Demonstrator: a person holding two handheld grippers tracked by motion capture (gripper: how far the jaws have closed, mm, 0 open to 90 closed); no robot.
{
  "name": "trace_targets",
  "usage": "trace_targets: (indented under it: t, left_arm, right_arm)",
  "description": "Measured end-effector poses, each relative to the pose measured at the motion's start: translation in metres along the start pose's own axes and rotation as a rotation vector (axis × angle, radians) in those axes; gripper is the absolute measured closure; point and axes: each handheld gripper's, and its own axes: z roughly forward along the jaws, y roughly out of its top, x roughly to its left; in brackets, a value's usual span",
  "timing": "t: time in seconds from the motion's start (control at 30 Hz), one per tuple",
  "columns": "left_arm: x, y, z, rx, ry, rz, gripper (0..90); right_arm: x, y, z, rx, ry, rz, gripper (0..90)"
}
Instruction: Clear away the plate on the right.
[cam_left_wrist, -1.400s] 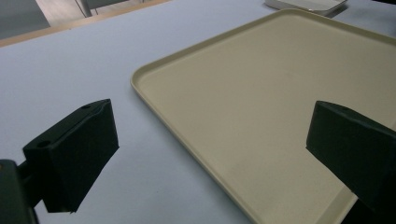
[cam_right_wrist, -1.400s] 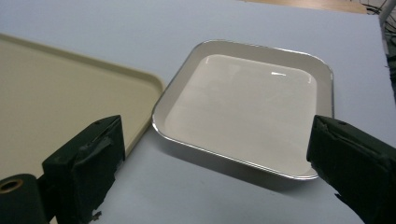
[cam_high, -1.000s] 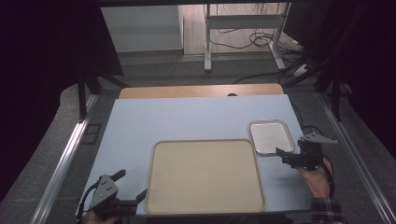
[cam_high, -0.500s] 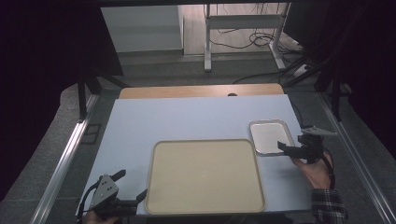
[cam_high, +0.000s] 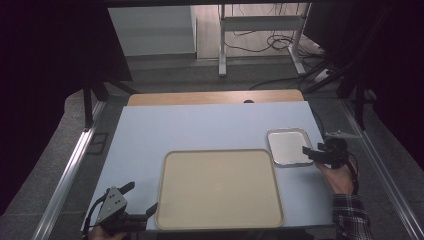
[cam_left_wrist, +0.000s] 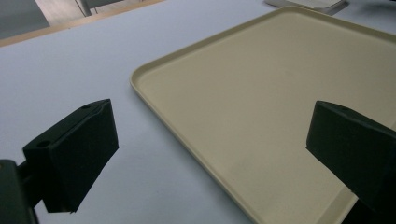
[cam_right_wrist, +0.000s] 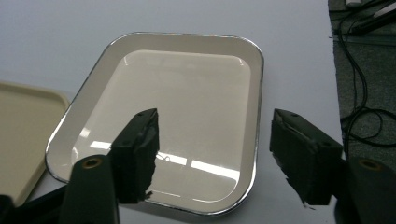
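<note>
Right gripper at the right edge of the small metal tray, jaws spread wide and holding nothing. In the right gripper view: one jaw above the glossy white inside of that tray, the other beyond its right rim, over the pale blue table; rim between the two jaws, contact with it impossible to judge. Person's right hand behind the gripper, checked sleeve cut off by the bottom edge.

Left gripper at the near left corner of the table, jaws likewise wide apart and empty, just beside the near left corner of the large beige tray. In the left gripper view: left jaw above bare table, right jaw above the beige tray, tray's edge running between them, clearly lower than the jaws.

Both trays empty, lying flat, close together, small one by the far right corner of the large one. Left hand mostly cut off at the bottom of the high view. Surroundings beyond the table dark and hard to read; cables on the floor further back.
</note>
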Motion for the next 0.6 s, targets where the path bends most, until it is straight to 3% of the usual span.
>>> trace_targets:
  t: [0.17, 0.6]
  left_arm:
    - [0.000, 0.000, 0.000, 0.000, 0.000, -0.001, 1.7]
    - [0.000, 0.000, 0.000, 0.000, 0.001, -0.001, 1.7]
  right_arm:
    - [-0.007, 0.003, 0.008, 0.029, -0.006, 0.009, 44.5]
    - [-0.025, 0.011, 0.022, 0.055, -0.016, 0.036, 57.1]
